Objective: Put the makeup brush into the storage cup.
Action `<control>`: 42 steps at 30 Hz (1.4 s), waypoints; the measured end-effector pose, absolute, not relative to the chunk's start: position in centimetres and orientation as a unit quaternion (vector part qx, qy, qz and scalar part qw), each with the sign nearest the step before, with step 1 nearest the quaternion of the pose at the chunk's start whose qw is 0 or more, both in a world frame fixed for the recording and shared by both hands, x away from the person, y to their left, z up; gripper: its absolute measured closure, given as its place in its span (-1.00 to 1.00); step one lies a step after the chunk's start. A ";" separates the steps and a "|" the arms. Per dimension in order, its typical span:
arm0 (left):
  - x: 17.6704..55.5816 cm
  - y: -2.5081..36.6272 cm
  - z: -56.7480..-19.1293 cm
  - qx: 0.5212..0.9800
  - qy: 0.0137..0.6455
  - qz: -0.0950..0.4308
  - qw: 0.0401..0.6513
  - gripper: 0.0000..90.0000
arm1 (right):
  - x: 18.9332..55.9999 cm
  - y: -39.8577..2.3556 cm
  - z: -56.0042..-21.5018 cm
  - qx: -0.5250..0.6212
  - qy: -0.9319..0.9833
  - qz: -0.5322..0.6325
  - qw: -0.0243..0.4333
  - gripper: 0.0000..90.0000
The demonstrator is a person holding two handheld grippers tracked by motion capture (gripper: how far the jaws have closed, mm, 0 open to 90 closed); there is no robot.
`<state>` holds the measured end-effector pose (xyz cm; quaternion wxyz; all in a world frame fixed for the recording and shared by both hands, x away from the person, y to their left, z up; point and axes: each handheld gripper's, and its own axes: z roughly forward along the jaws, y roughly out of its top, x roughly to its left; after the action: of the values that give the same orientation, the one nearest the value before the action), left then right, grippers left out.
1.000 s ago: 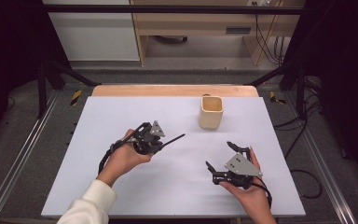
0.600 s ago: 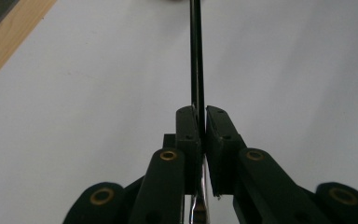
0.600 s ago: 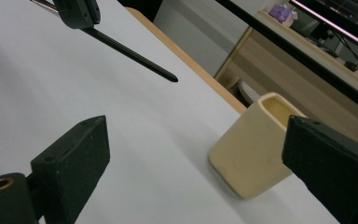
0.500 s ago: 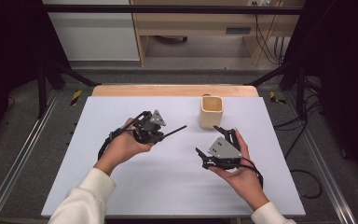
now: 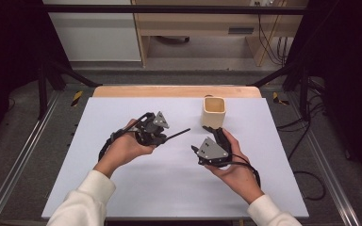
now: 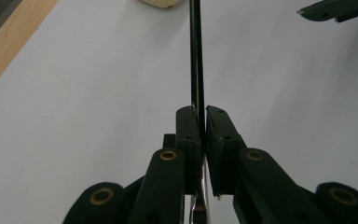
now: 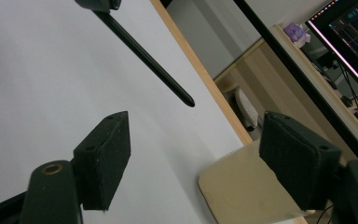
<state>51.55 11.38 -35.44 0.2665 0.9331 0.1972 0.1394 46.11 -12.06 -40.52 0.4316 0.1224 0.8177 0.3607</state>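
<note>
We log: left gripper jaws clamped on thin black rod, pointing fwd over white table; cup edge at top.

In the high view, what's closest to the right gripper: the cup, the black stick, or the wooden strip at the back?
From the right gripper:
1. Cup, just beyond it.
2. Black stick, to its left, held by the left gripper.
3. Wooden strip, along the table's far edge.

L hand-held gripper clamped, R apart.

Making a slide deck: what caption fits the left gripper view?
Left gripper clamps a thin black pen pointing toward the beige cup over the white table.
</note>
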 end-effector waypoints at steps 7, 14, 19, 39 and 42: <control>51.5 11.3 -35.5 0.934 0.194 0.138 0.267 0.87 | 46.0 -11.5 -41.1 0.095 0.824 0.339 0.445 -0.33; 51.2 11.1 -36.0 0.935 0.191 0.134 0.268 0.87 | 45.9 -10.9 -41.4 0.089 0.819 0.343 0.451 -0.26; 51.1 11.1 -36.2 0.937 0.187 0.132 0.265 0.87 | 45.8 -10.6 -41.5 0.079 0.819 0.341 0.454 -0.24; 50.4 10.8 -36.1 0.941 0.177 0.126 0.261 0.87 | 45.4 -8.5 -42.3 0.039 0.820 0.331 0.466 0.04; 50.3 10.7 -36.0 0.941 0.174 0.125 0.261 0.87 | 45.2 -8.2 -42.5 0.033 0.820 0.329 0.467 0.05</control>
<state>50.29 10.73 -36.03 0.2606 0.9413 0.1741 0.1250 45.24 -8.20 -42.45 0.4667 0.0334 0.8204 0.3286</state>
